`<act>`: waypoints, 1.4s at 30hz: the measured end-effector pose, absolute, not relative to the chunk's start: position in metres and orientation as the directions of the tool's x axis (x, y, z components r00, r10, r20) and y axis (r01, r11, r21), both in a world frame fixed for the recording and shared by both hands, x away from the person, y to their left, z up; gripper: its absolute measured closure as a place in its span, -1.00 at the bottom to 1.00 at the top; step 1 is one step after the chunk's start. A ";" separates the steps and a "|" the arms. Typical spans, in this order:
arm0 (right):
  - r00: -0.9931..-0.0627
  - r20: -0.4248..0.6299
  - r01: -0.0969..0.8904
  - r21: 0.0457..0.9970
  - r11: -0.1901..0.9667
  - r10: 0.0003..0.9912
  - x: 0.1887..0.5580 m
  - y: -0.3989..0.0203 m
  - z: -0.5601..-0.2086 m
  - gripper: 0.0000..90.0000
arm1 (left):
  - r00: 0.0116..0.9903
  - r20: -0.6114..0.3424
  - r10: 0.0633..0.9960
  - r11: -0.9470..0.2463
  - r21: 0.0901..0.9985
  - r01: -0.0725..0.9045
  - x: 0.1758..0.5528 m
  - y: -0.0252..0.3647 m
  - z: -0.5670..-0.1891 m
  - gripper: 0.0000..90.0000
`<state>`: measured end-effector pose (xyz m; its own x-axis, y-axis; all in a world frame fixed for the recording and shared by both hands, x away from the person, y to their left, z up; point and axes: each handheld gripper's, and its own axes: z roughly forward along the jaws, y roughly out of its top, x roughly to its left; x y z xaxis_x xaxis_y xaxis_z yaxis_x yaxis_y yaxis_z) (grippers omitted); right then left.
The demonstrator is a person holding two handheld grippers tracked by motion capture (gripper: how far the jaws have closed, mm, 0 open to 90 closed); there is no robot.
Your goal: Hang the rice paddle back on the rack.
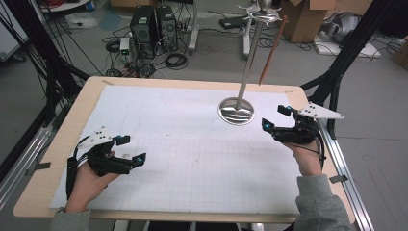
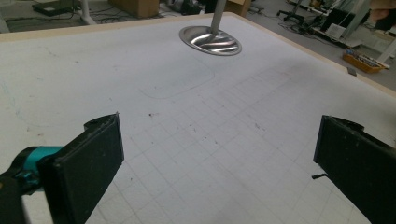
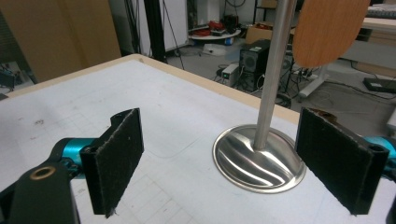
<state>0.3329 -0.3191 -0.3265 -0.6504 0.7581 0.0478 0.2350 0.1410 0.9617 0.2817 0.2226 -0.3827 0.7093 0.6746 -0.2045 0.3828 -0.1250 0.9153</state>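
- Here, at the lower left of the high view, the left hand (image 1: 86, 185) is holding the left gripper (image 1: 131, 150) low over the paper (image 1: 192, 159), its jaws standing wide apart and gripping nothing.
- In the left gripper view those two black pads (image 2: 91, 163) are rising from the bottom corners, with bare gridded paper lying between them.
- At the right of the high view, the right hand (image 1: 305, 156) is holding the right gripper (image 1: 275, 118) just over the table's right edge, its jaws also spread and gripping nothing.
- In the right gripper view its pads (image 3: 119, 158) are framing the stand (image 3: 259, 161), which is sitting beyond them, near but not touching.
- The stand (image 1: 236, 110) is resting on the paper in the upper right part of the high view, just left of the right gripper and well apart from the left one; its shiny round base is lying flat and its pole (image 1: 250, 62) is rising toward the top of the frame.
- A wooden spatula (image 1: 273, 50) is hanging from the hooks at the pole's top, blade down, clear of the table; in the right gripper view its blade (image 3: 327, 28) is showing at the upper right, beside the pole.
- The table (image 1: 62, 144) is showing as a wooden border around the paper.
- Farther off, at the top of the high view, computer towers (image 1: 154, 26) and cables are sitting on the floor, with cardboard boxes (image 1: 308, 17) at the upper right.
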 end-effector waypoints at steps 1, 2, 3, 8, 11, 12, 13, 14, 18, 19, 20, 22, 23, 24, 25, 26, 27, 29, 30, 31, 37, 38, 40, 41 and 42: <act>-0.648 0.044 0.231 0.963 0.141 0.760 0.332 -0.319 -0.328 -0.68 | 0.709 -0.201 0.676 -0.128 0.915 0.382 0.282 0.223 -0.383 -0.96; -0.650 0.040 0.226 0.964 0.143 0.759 0.331 -0.320 -0.330 -0.68 | 0.708 -0.203 0.677 -0.125 0.916 0.382 0.282 0.224 -0.383 -0.96; -0.652 0.040 0.228 0.963 0.145 0.757 0.329 -0.320 -0.332 -0.68 | 0.709 -0.203 0.676 -0.126 0.915 0.382 0.282 0.224 -0.383 -0.96; -0.650 0.028 0.221 0.963 0.153 0.759 0.323 -0.320 -0.338 -0.68 | 0.703 -0.202 0.682 -0.123 0.916 0.383 0.281 0.226 -0.383 -0.96; -0.652 0.025 0.225 0.961 0.162 0.758 0.318 -0.319 -0.342 -0.68 | 0.701 -0.203 0.683 -0.123 0.915 0.384 0.281 0.227 -0.383 -0.96; -0.660 0.013 0.212 0.962 0.170 0.751 0.316 -0.318 -0.344 -0.68 | 0.702 -0.204 0.683 -0.121 0.915 0.384 0.281 0.227 -0.383 -0.96; -0.660 0.013 0.212 0.962 0.170 0.751 0.316 -0.318 -0.344 -0.68 | 0.702 -0.206 0.681 -0.119 0.916 0.384 0.281 0.227 -0.383 -0.96; -0.664 0.008 0.206 0.963 0.173 0.748 0.315 -0.317 -0.344 -0.68 | 0.702 -0.208 0.681 -0.116 0.916 0.384 0.281 0.227 -0.383 -0.95; -0.673 0.014 0.213 0.961 0.176 0.739 0.311 -0.314 -0.350 -0.68 | 0.701 -0.208 0.683 -0.116 0.916 0.385 0.281 0.227 -0.384 -0.95; -0.676 0.016 0.214 0.961 0.176 0.737 0.310 -0.314 -0.352 -0.68 | 0.698 -0.210 0.684 -0.114 0.915 0.387 0.281 0.228 -0.385 -0.95; -0.677 0.017 0.215 0.961 0.176 0.736 0.309 -0.313 -0.354 -0.68 | 0.698 -0.210 0.685 -0.113 0.915 0.386 0.281 0.228 -0.385 -0.96; -0.676 0.028 0.229 0.958 0.174 0.737 0.308 -0.313 -0.357 -0.68 | 0.695 -0.212 0.687 -0.109 0.916 0.387 0.281 0.228 -0.385 -0.96; -0.676 0.023 0.225 0.958 0.178 0.736 0.308 -0.314 -0.359 -0.68 | 0.694 -0.211 0.688 -0.108 0.917 0.385 0.281 0.228 -0.385 -0.95; -0.673 0.028 0.230 0.958 0.173 0.739 0.307 -0.314 -0.360 -0.68 | 0.694 -0.210 0.689 -0.108 0.917 0.385 0.281 0.229 -0.385 -0.96; -0.673 0.033 0.231 0.959 0.167 0.739 0.306 -0.315 -0.361 -0.68 | 0.694 -0.209 0.689 -0.109 0.917 0.385 0.281 0.229 -0.385 -0.96; -0.672 0.036 0.231 0.959 0.163 0.739 0.306 -0.316 -0.362 -0.68 | 0.694 -0.208 0.690 -0.111 0.917 0.384 0.281 0.229 -0.385 -0.96; -0.668 0.046 0.238 0.959 0.154 0.743 0.304 -0.317 -0.363 -0.68 | 0.692 -0.207 0.691 -0.112 0.916 0.386 0.281 0.230 -0.385 -0.96; -0.667 0.046 0.234 0.961 0.151 0.743 0.303 -0.317 -0.365 -0.68 | 0.689 -0.206 0.695 -0.112 0.915 0.386 0.281 0.231 -0.385 -0.96; -0.666 0.051 0.238 0.960 0.147 0.744 0.302 -0.318 -0.366 -0.68 | 0.690 -0.209 0.693 -0.109 0.916 0.387 0.281 0.231 -0.385 -0.96; -0.667 0.052 0.239 0.960 0.148 0.743 0.301 -0.319 -0.366 -0.68 | 0.687 -0.206 0.697 -0.109 0.916 0.385 0.281 0.232 -0.385 -0.95; -0.669 0.058 0.238 0.961 0.139 0.741 0.296 -0.323 -0.371 -0.68 | 0.682 -0.207 0.701 -0.103 0.918 0.384 0.280 0.234 -0.384 -0.96; -0.668 0.061 0.240 0.961 0.137 0.741 0.295 -0.324 -0.371 -0.68 | 0.682 -0.204 0.702 -0.105 0.918 0.383 0.280 0.235 -0.384 -0.95; -0.672 0.059 0.236 0.962 0.138 0.738 0.294 -0.325 -0.374 -0.68 | 0.682 -0.201 0.703 -0.106 0.919 0.380 0.280 0.235 -0.384 -0.96; -0.672 0.063 0.243 0.960 0.139 0.738 0.293 -0.325 -0.375 -0.68 | 0.679 -0.201 0.706 -0.106 0.918 0.382 0.279 0.236 -0.384 -0.95; -0.672 0.063 0.243 0.960 0.139 0.738 0.293 -0.325 -0.375 -0.68 | 0.678 -0.203 0.706 -0.103 0.919 0.382 0.279 0.236 -0.384 -0.95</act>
<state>0.2932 -0.3253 -0.3747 -0.6717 0.7382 0.0626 0.2428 0.1395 0.9600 0.2792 0.2358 -0.3841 0.6784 0.7062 -0.2029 0.3817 -0.1028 0.9186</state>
